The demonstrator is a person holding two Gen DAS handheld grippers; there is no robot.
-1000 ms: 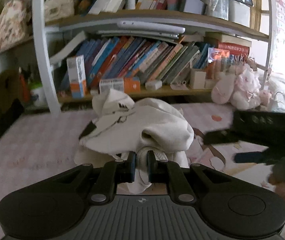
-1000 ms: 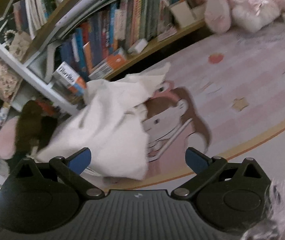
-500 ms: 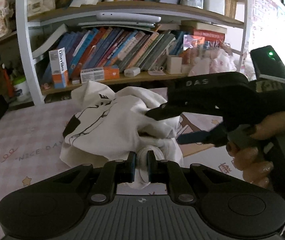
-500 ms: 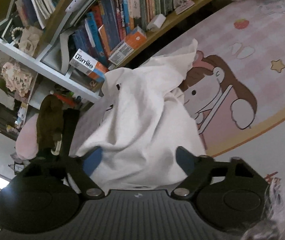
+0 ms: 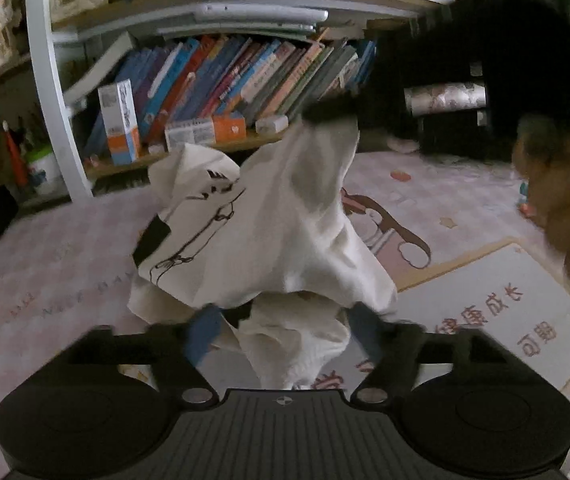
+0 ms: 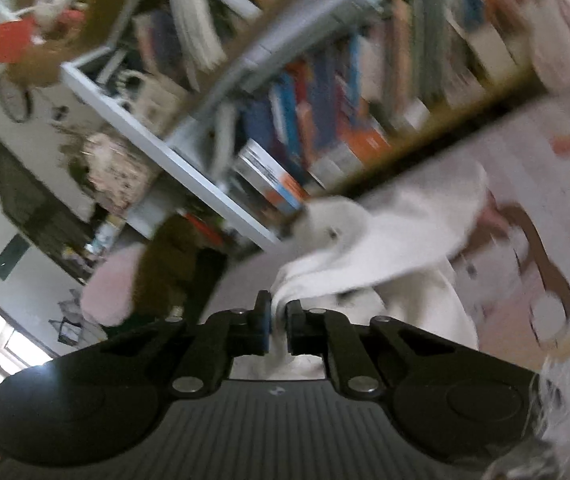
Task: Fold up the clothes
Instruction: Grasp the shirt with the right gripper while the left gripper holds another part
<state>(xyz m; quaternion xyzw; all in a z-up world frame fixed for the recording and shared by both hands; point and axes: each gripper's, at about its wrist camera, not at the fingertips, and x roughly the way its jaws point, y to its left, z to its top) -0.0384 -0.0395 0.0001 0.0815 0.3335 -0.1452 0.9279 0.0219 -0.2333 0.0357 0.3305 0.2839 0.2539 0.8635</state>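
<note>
A white garment (image 5: 269,240) with a black line print hangs in a peak over the pink mat. In the left wrist view my right gripper (image 5: 327,110) pinches its top, and its lower folds sag down between the blue pads (image 5: 201,336) of my left gripper (image 5: 283,334). The left jaws are opening and stand wide, with cloth between them but not pressed. In the blurred right wrist view my right gripper (image 6: 279,322) is closing, its pads tight on a bunched fold of the garment (image 6: 385,240), which trails off to the right.
A bookshelf (image 5: 225,80) full of books and boxes, with a white post (image 5: 51,100), stands just behind the garment. The pink cartoon mat (image 5: 45,264) spreads all around. A person's hand (image 5: 557,184) fills the right edge. A brown plush (image 6: 165,264) sits at the left.
My left gripper has opened and let go of the cloth. My right gripper has shut on the garment's top and lifted it into a peak.
</note>
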